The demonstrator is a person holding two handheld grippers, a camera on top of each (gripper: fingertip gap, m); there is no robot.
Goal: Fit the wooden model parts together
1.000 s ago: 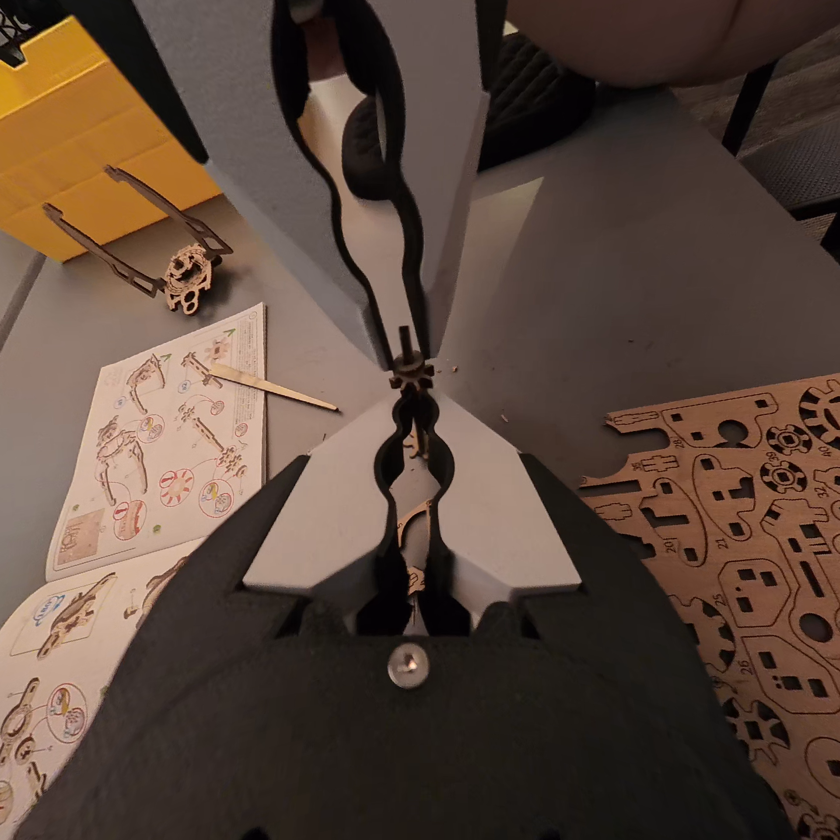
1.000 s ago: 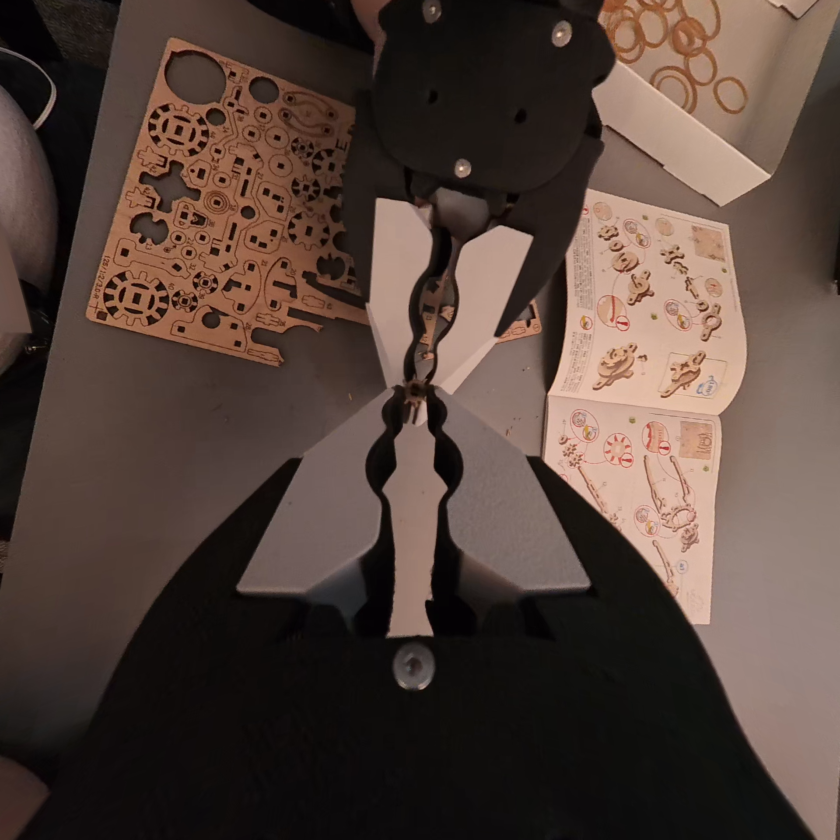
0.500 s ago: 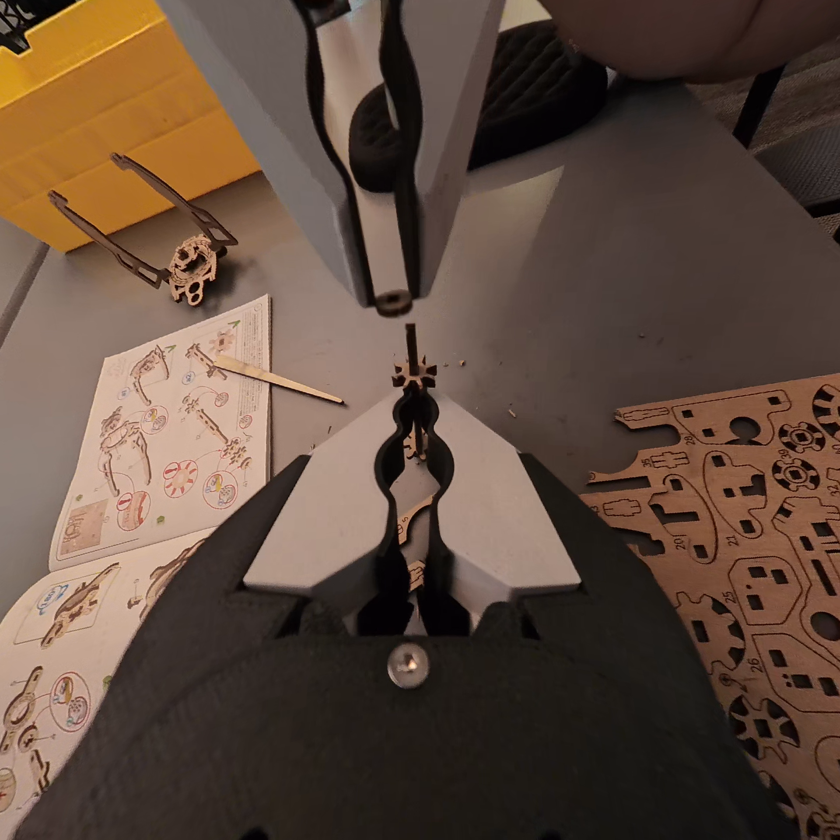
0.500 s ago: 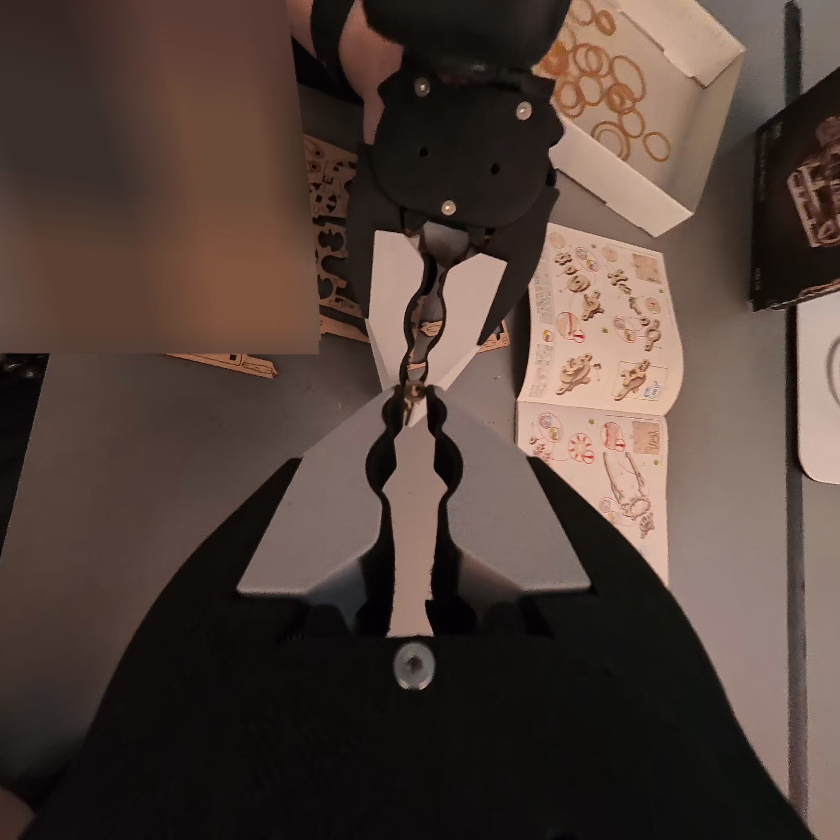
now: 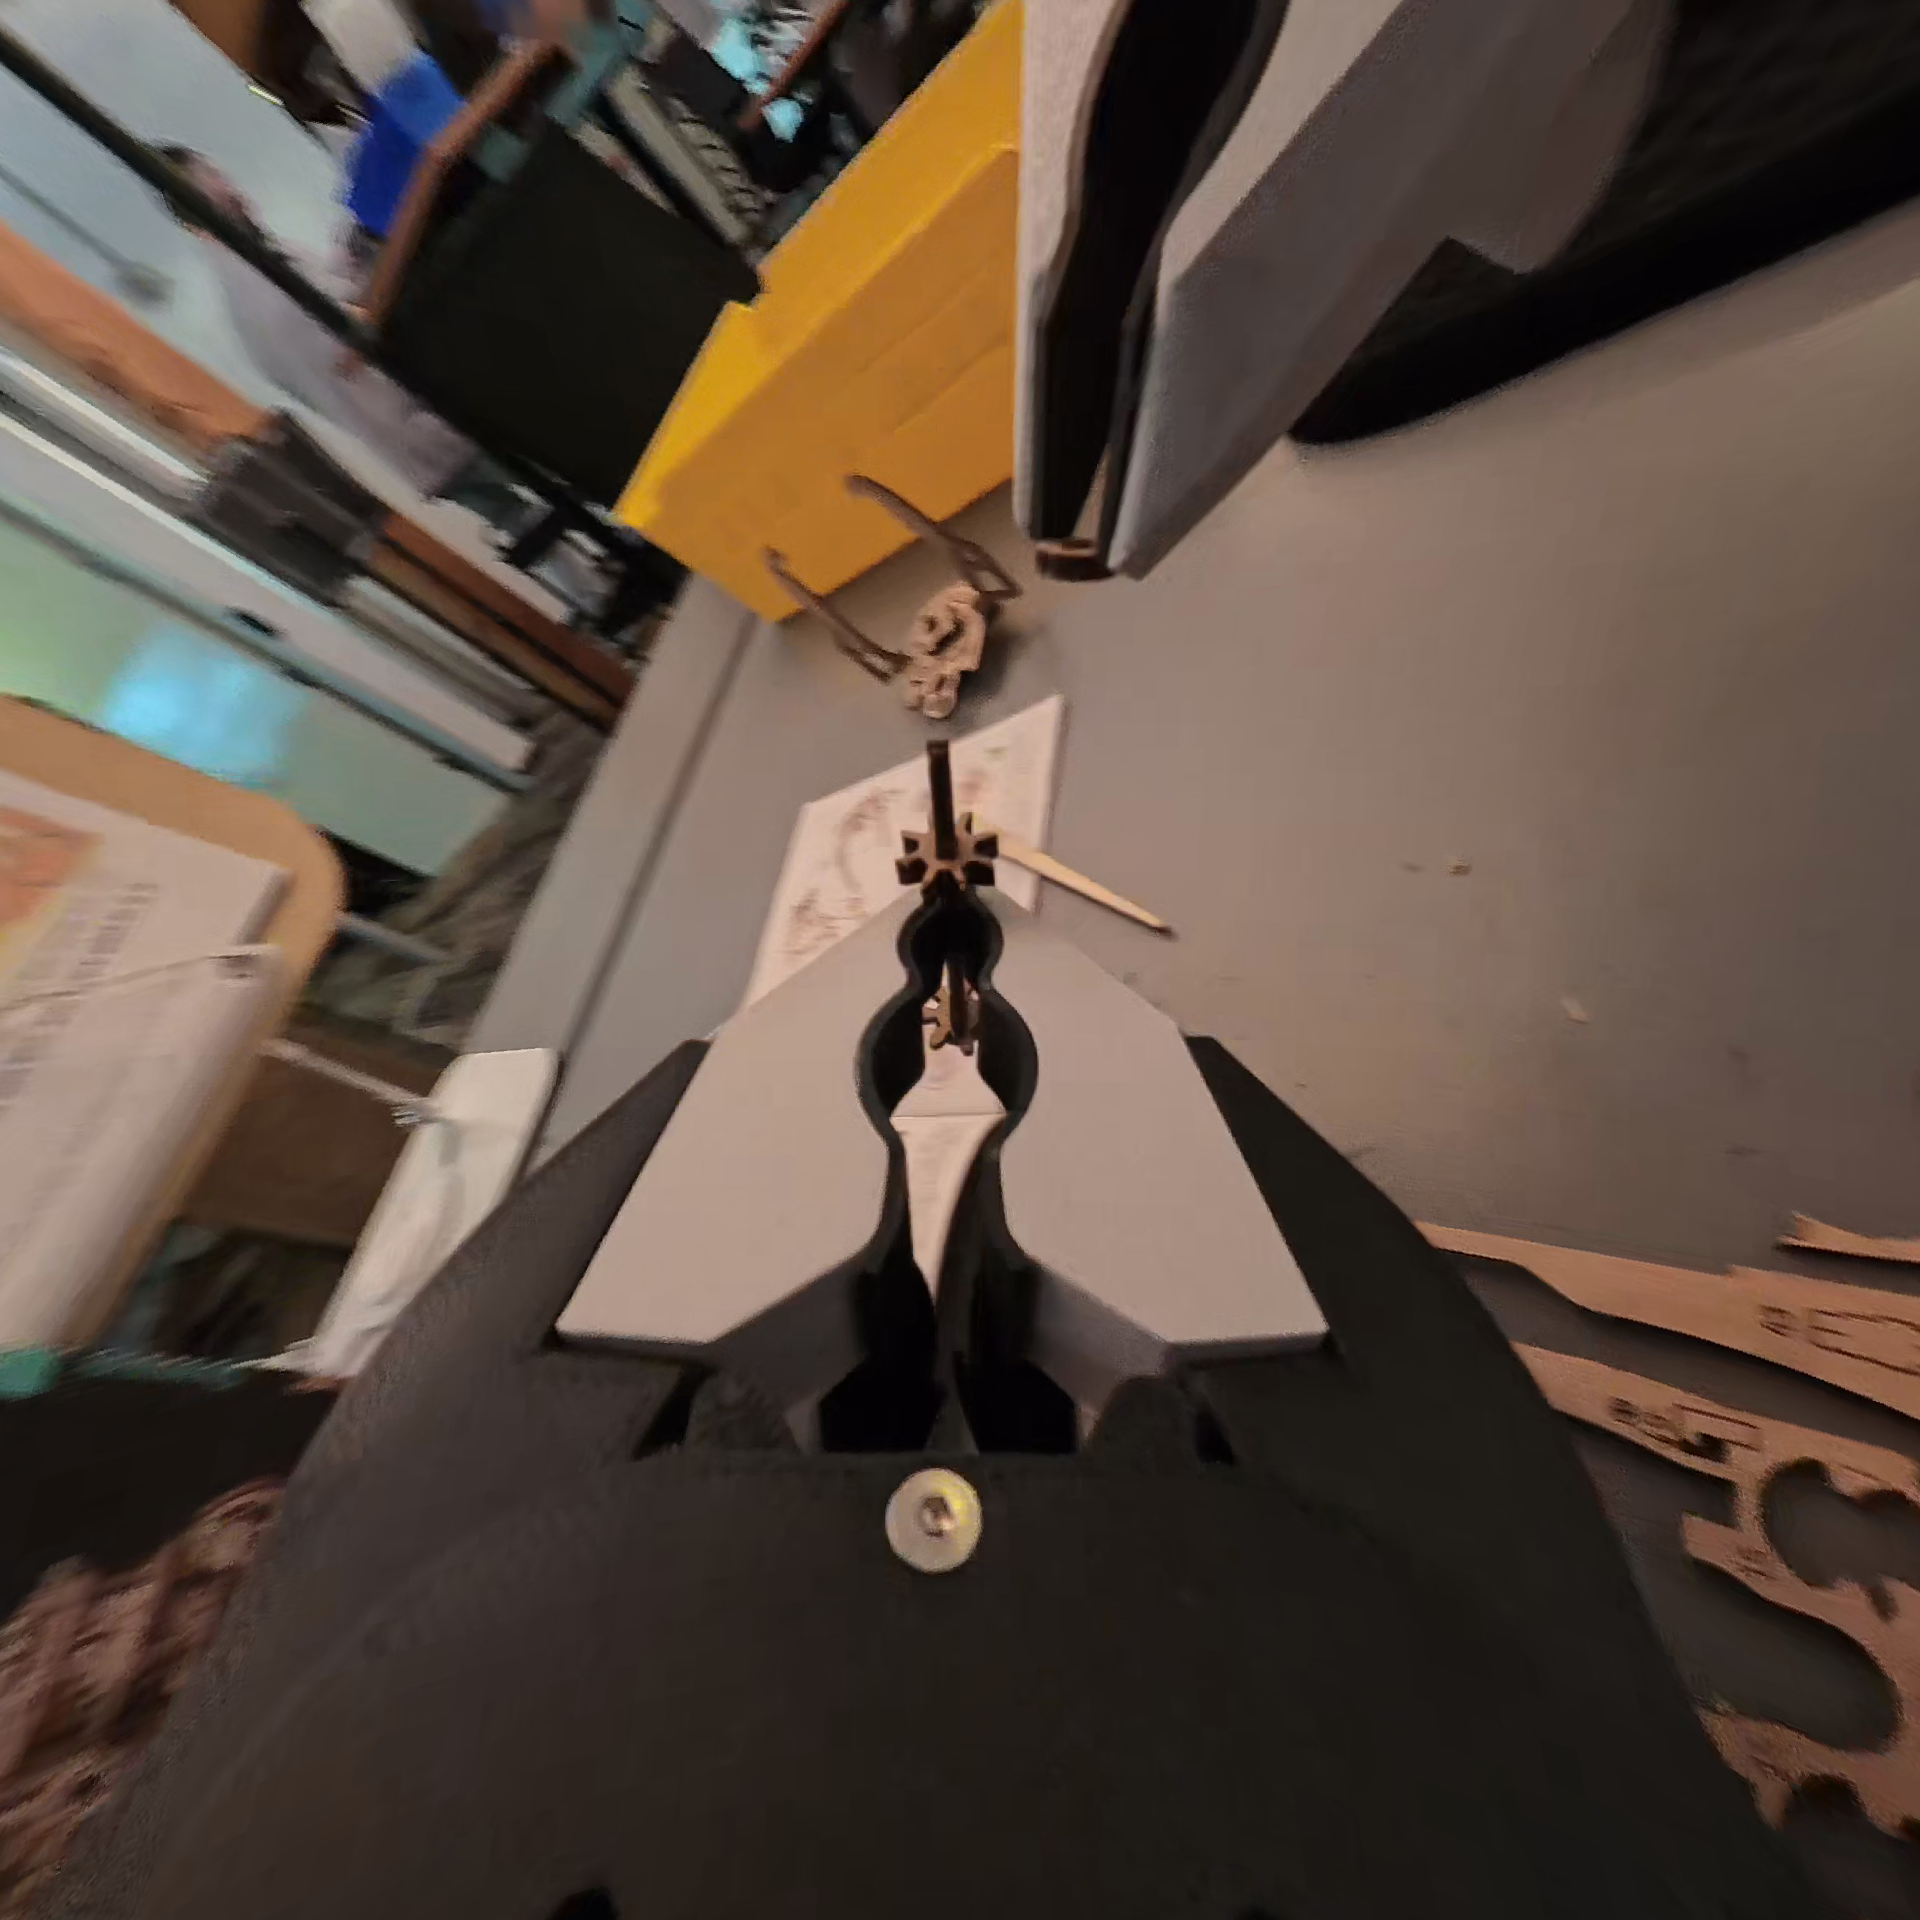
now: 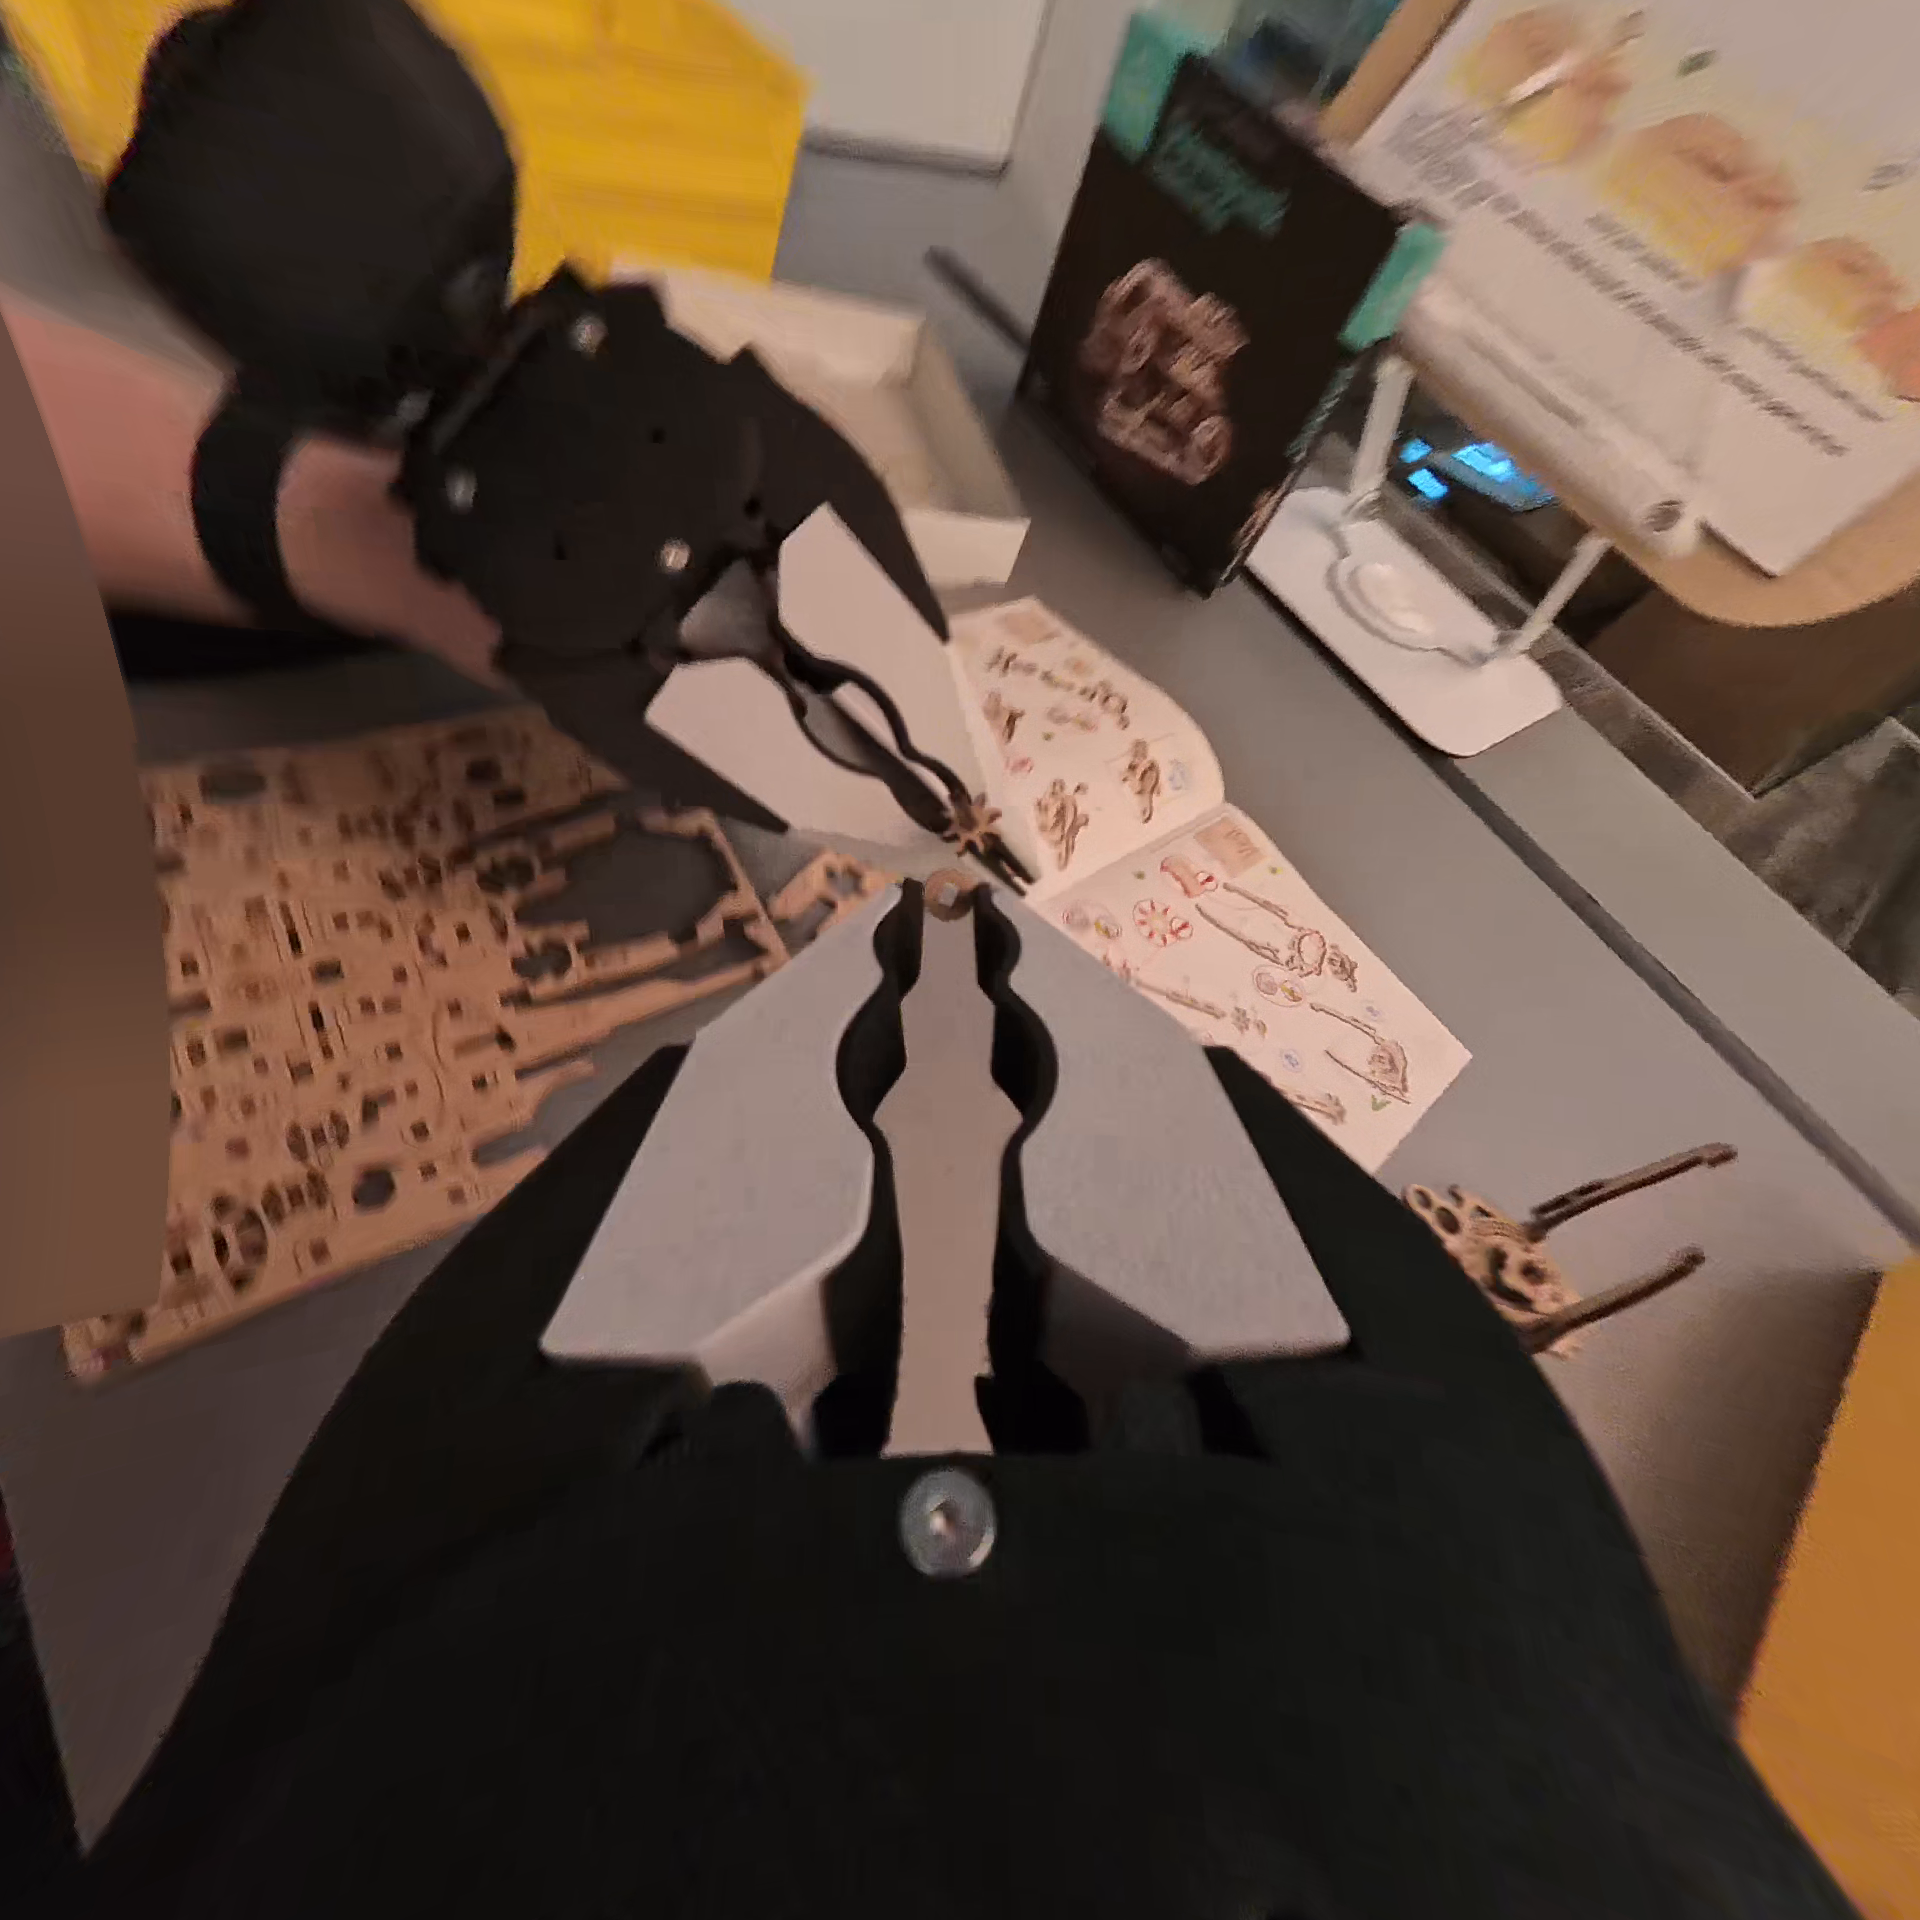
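Bare grey surface (image 5: pixel 1507 727) lies open right of the booklet (image 5: pixel 997 769); a yellow box (image 5: pixel 873 416) and wooden frame (image 5: pixel 914 613) block the far edge.

Office or lab: grey desk (image 5: pixel 1455 727), background desks (image 5: pixel 499 270).

The instruction booklet (image 6: pixel 1195 883) is lying open on the table (image 6: pixel 1558 1049), with the cutout parts sheet (image 6: pixel 343 997) lying to its left and a part-built wooden frame (image 6: pixel 1507 1262) sitting to its right, beside a box (image 5: pixel 862 343).
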